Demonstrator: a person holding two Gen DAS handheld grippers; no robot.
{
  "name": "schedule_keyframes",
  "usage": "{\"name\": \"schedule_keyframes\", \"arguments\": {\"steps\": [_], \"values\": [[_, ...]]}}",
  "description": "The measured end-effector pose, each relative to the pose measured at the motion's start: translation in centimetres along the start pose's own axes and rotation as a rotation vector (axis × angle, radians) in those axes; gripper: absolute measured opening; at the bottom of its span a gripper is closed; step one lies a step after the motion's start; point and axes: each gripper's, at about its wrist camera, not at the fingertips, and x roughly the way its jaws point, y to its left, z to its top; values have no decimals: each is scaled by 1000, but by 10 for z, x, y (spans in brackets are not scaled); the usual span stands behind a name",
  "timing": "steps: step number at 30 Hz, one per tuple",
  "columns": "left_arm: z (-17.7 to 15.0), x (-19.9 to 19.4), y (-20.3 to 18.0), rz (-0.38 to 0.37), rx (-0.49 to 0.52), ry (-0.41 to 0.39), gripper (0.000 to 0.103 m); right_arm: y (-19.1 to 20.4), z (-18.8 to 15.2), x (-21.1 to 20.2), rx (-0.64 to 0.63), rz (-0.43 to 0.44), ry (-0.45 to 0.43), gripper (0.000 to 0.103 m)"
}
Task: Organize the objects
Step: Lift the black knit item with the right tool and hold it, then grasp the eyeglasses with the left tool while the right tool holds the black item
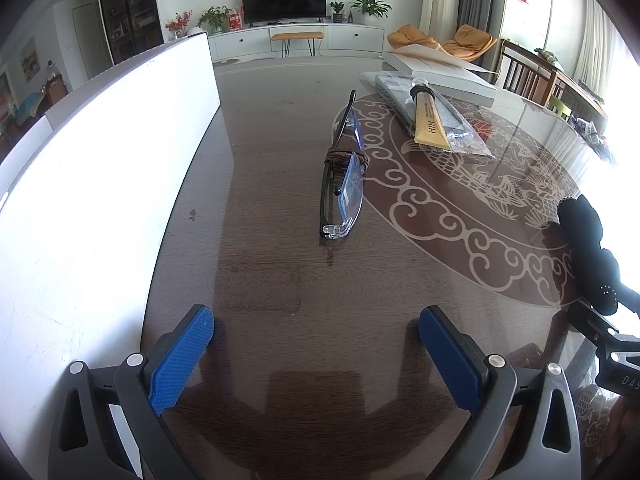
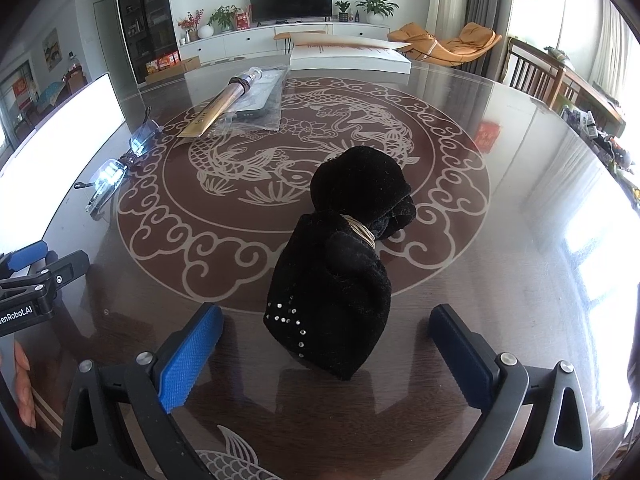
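Black pouch [image 2: 340, 276]: between right gripper [image 2: 326, 346] pads, untouched, jaws wide.
Left gripper [image 1: 316, 346]: spread, empty.
Glasses [image 1: 342, 176]: edge-on, lenses unclear.

The left tongs [image 1: 316, 356] tilt downward over the tabletop [image 1: 272, 280], their jaws spread wide with nothing between them; the right tongs [image 2: 326, 354] tilt downward too, jaws fully apart, pads pressing on nothing; fingertips [image 2: 24, 392] show at the right view's left edge.
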Motion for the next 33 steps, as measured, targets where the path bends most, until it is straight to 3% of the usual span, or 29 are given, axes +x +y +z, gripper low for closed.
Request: {"name": "schedule_keyframes", "arguments": {"steps": [26, 28, 31, 33], "values": [[0, 0, 0, 2, 1, 1, 103, 0, 0, 0, 0, 0, 0, 103], [4, 1, 1, -6, 6, 24, 103, 0, 0, 0, 0, 0, 0, 103], [19, 7, 4, -38, 5, 117, 103, 0, 0, 0, 0, 0, 0, 103], [32, 1, 9, -91, -39, 93, 103, 0, 0, 0, 0, 0, 0, 103]]}}
